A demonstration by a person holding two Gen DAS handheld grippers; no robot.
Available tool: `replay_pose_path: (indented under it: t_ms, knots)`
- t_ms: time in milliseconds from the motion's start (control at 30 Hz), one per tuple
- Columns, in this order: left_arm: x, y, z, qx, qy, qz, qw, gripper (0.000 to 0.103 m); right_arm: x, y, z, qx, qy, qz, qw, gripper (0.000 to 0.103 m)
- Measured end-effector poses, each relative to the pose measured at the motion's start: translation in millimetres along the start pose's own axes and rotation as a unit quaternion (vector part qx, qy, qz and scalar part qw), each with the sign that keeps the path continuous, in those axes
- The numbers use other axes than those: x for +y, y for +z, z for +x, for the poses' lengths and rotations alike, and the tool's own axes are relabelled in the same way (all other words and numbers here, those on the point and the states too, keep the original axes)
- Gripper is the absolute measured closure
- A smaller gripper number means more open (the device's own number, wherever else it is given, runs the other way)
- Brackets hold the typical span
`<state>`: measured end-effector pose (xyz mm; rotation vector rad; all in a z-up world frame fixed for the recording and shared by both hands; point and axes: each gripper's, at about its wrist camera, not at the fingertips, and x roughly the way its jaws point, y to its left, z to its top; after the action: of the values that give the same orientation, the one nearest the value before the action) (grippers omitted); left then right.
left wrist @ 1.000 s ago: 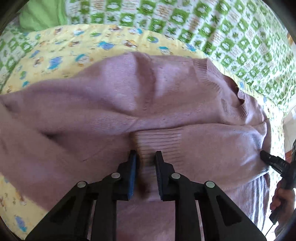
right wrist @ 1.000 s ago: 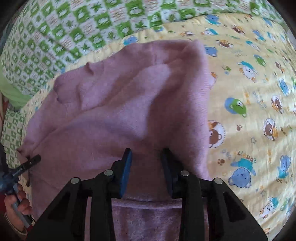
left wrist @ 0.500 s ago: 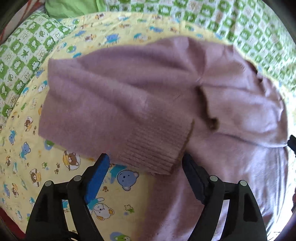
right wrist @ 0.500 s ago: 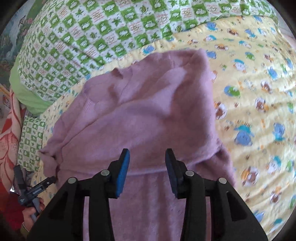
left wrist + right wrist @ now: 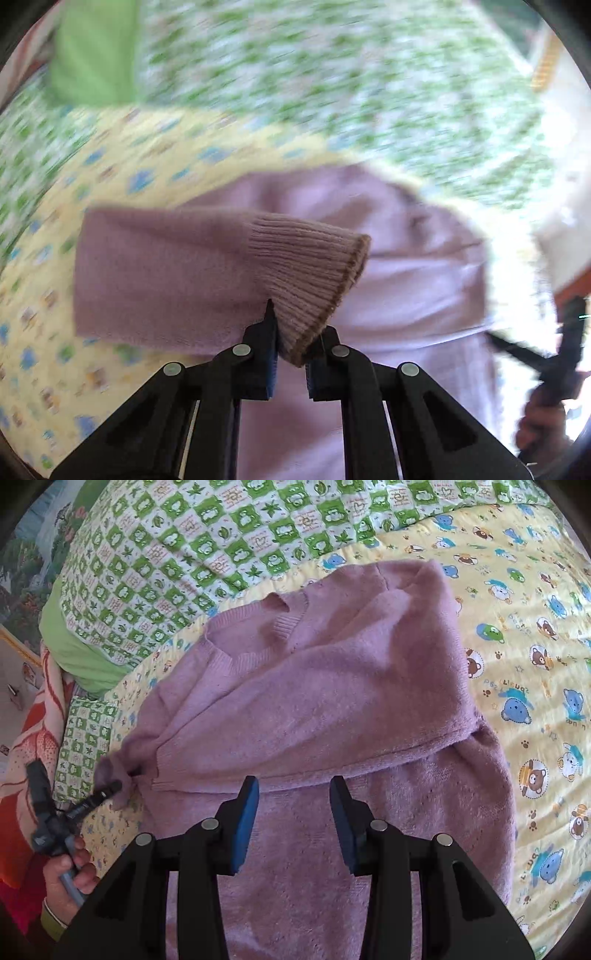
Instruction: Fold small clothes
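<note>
A mauve knitted sweater [image 5: 332,686] lies on a yellow bear-print sheet [image 5: 535,635], one sleeve folded across its body. My left gripper [image 5: 290,354] is shut on the ribbed cuff [image 5: 310,266] of the other sleeve and holds it lifted above the sheet; the left wrist view is blurred by motion. In the right wrist view the left gripper [image 5: 110,786] pinches that sleeve at the sweater's left edge. My right gripper [image 5: 293,812] is open and empty, hovering over the sweater's lower body. It shows as a dark blur in the left wrist view [image 5: 517,354].
A green and white checked quilt [image 5: 221,539] covers the bed behind the sheet. A light green pillow [image 5: 70,642] and an orange patterned blanket [image 5: 33,716] lie at the left. Bare yellow sheet lies to the right of the sweater.
My left gripper closed on the sleeve cuff and lifted it. My right gripper pulled back and up from the sweater and stayed open.
</note>
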<state>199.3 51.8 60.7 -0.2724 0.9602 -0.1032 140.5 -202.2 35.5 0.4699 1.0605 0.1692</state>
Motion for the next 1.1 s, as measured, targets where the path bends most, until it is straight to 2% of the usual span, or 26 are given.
replay_pose_path:
  t_ms: [67,167,233,267,400,500,533,567,700,767,867,933,1000,1033,1067,1100]
  knots:
    - [-42,11,1,-0.007,-0.050,0.019,0.9985,0.093,1,2,0,-0.002,0.003,-0.001,1.000,0.062]
    - [-108,21,20,-0.001,-0.122,0.047,0.9914,0.093,-3,6,0,-0.006,0.002,0.008,1.000,0.062]
    - [-141,21,39,0.008,-0.142,0.071,0.9872,0.092,-7,8,-1,-0.011,-0.003,0.015,1.000,0.062]
    - [-159,19,56,0.028,-0.157,0.085,0.9835,0.090,-12,10,-3,-0.014,-0.007,0.021,1.000,0.062]
    - [-178,3,96,0.070,-0.133,0.126,0.9806,0.085,-32,13,-6,-0.023,-0.025,0.045,0.998,0.062]
    - [-160,-12,93,0.076,-0.127,0.130,0.9804,0.077,-48,14,-8,-0.022,-0.036,0.060,0.997,0.062]
    - [-148,-16,88,0.074,-0.118,0.129,0.9818,0.069,-51,15,-8,-0.021,-0.037,0.062,0.997,0.062]
    - [-129,-21,81,0.070,-0.102,0.123,0.9847,0.063,-53,16,-7,-0.021,-0.038,0.062,0.997,0.062]
    - [-45,-35,58,0.064,-0.035,0.076,0.9944,0.059,-50,22,2,-0.017,-0.026,0.052,0.998,0.062]
    - [-1,-44,49,0.066,0.011,0.048,0.9966,0.047,-42,27,12,-0.011,-0.017,0.038,0.999,0.062]
    - [60,-56,56,0.089,0.081,0.008,0.9927,0.045,-33,33,31,-0.001,-0.020,0.016,1.000,0.061]
    - [86,-61,60,0.096,0.094,-0.009,0.9909,0.045,-33,37,50,0.021,-0.056,0.012,0.998,0.049]
    - [96,-61,69,0.094,0.114,-0.014,0.9890,0.045,-35,41,73,0.051,-0.069,0.022,0.996,0.046]
    - [98,-59,74,0.093,0.117,-0.011,0.9888,0.045,-33,43,76,0.046,-0.063,0.024,0.997,0.048]
    - [97,-57,79,0.090,0.125,-0.006,0.9881,0.045,-26,48,78,0.043,-0.043,0.018,0.998,0.054]
    - [95,-55,83,0.089,0.130,-0.003,0.9875,0.045,-20,51,81,0.049,-0.022,0.013,0.998,0.084]
